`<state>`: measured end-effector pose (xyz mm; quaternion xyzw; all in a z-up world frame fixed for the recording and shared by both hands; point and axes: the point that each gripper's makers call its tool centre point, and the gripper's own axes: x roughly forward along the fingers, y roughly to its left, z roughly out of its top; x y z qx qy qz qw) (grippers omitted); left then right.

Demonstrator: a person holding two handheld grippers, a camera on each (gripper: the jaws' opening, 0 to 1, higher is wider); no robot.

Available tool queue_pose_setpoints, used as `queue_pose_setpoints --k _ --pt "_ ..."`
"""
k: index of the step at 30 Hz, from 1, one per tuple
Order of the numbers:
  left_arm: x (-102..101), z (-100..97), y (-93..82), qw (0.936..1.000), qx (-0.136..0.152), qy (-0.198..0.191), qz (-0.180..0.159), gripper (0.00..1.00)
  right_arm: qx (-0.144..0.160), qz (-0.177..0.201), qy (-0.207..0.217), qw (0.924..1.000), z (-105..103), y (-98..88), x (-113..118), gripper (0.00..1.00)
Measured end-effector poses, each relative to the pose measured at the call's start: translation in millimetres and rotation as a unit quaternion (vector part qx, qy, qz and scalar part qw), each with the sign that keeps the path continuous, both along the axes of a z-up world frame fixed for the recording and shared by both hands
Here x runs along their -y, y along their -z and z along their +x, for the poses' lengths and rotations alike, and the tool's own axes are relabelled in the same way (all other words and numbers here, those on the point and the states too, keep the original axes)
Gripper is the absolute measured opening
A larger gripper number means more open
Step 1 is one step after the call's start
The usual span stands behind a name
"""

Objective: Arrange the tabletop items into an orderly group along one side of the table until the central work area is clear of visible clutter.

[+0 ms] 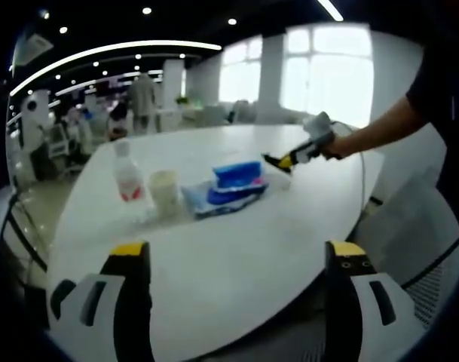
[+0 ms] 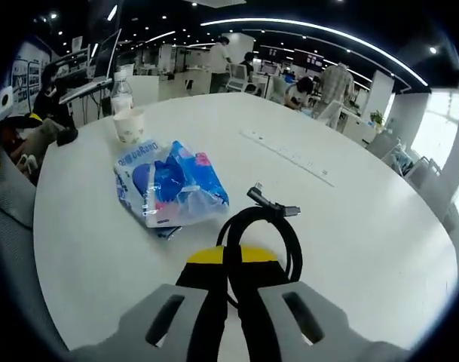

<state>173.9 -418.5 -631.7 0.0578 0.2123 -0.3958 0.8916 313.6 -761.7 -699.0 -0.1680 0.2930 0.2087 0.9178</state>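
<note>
Cable (image 2: 261,230) in right gripper (image 2: 233,290) — jaws closed

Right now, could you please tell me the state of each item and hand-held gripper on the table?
Bottle: upright, capped.
Paper cup: upright beside the bottle.
Blue packet: lying flat.
Black cable: coiled, clamped.
Right hand-held gripper: shut on the cable.
Left hand-held gripper: open, empty.

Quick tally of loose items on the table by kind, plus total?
Plastic bottle: 1
Paper cup: 1
Blue plastic packet: 1
Coiled black cable, pinched in the right hand-held gripper: 1
White power strip: 1
Total: 5
</note>
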Motion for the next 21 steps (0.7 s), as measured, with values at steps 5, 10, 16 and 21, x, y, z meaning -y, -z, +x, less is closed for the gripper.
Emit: queue_pose_setpoints --k 5,10,16,21 --pt "-1 2.0 -1.7 1.0000 0.008 -0.002 0.000 0.97 0.009 0.001 -0.008 0.9999 -7 -8.3 -5 0.01" --pt "-2 2.6 -1.9 0.9999 0.009 -0.004 0.001 1.00 0.013 -0.005 -0.011 0.9998 -12 -13.0 -7 0.01" --pt "-3 3.3 -1.8 0.9999 0.011 -0.005 0.003 1.00 0.014 -0.004 -0.015 0.9998 -25 -16.9 -14 0.01" --pt "-2 3.2 -2.1 0.9999 0.011 -0.004 0.001 1.00 0.015 -0.010 -0.030 0.9994 -35 -18.1 -24 0.01"
